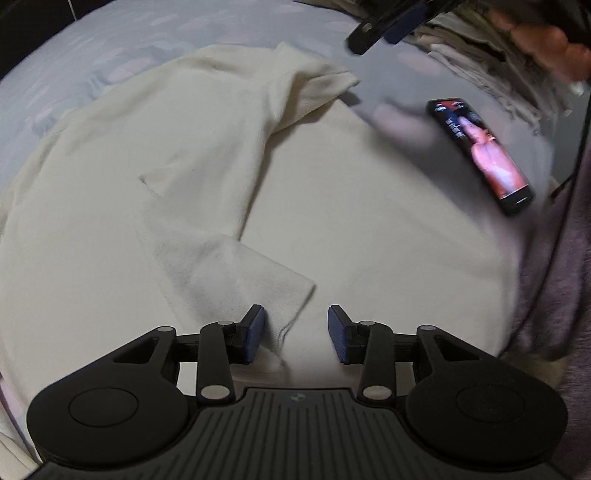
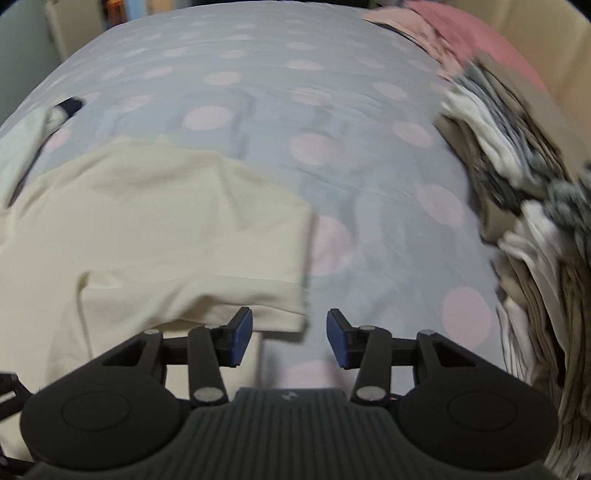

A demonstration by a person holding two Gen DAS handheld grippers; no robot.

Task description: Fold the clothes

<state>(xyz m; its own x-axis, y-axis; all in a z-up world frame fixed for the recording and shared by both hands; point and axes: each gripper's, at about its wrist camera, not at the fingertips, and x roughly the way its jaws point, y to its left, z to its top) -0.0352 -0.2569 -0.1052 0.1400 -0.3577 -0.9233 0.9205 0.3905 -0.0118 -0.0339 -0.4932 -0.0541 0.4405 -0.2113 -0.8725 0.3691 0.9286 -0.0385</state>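
A cream garment (image 1: 351,221) lies spread on the bed, with one sleeve folded across its body toward the near edge (image 1: 229,273). My left gripper (image 1: 295,332) is open and empty, just above the garment beside that folded sleeve's cuff. My right gripper (image 2: 289,338) is open and empty, hovering over the sheet at the corner of another sleeve of the same cream garment (image 2: 177,229). The right gripper also shows in the left wrist view (image 1: 384,26) at the top, held by a hand.
The bed has a grey sheet with pink dots (image 2: 332,122). A phone (image 1: 480,151) with a lit screen lies on the sheet right of the garment. A stack of folded clothes (image 2: 532,221) stands at the right. A pink cloth (image 2: 461,29) lies at the far right.
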